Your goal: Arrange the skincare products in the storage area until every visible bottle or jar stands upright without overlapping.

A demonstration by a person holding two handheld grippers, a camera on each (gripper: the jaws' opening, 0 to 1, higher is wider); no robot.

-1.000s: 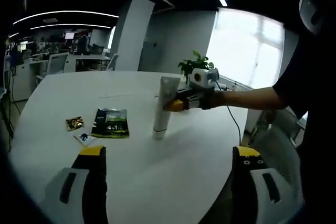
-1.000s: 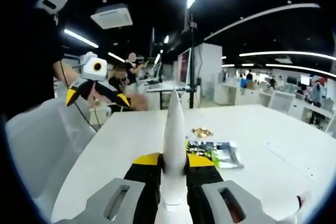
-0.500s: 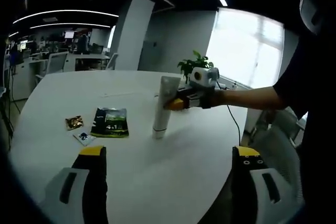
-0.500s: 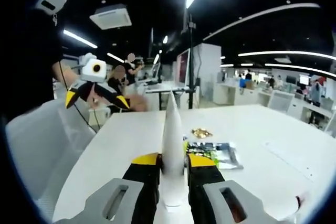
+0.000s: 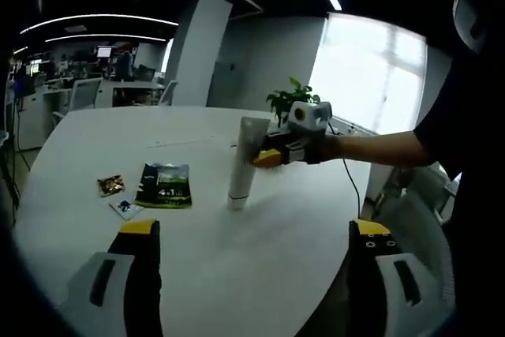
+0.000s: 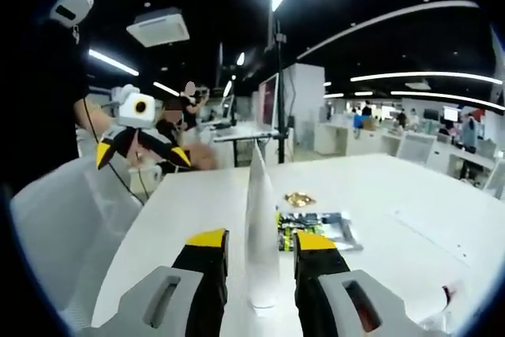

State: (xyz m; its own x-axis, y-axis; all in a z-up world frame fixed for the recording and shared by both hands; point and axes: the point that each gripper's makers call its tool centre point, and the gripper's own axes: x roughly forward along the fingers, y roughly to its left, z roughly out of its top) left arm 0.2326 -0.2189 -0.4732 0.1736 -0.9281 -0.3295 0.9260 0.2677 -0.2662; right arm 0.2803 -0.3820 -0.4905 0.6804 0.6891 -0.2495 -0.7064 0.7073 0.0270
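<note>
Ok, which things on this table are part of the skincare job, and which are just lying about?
Job: white tube, standing cap-down between the open jaws of the right claw.

Lying about: green packet, small gold sachet, small blue-and-white sachet, potted plant.

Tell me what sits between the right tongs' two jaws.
In the right gripper view, the white tube stands upright on the table between the right tongs, whose jaws are spread apart from it on both sides.
</note>
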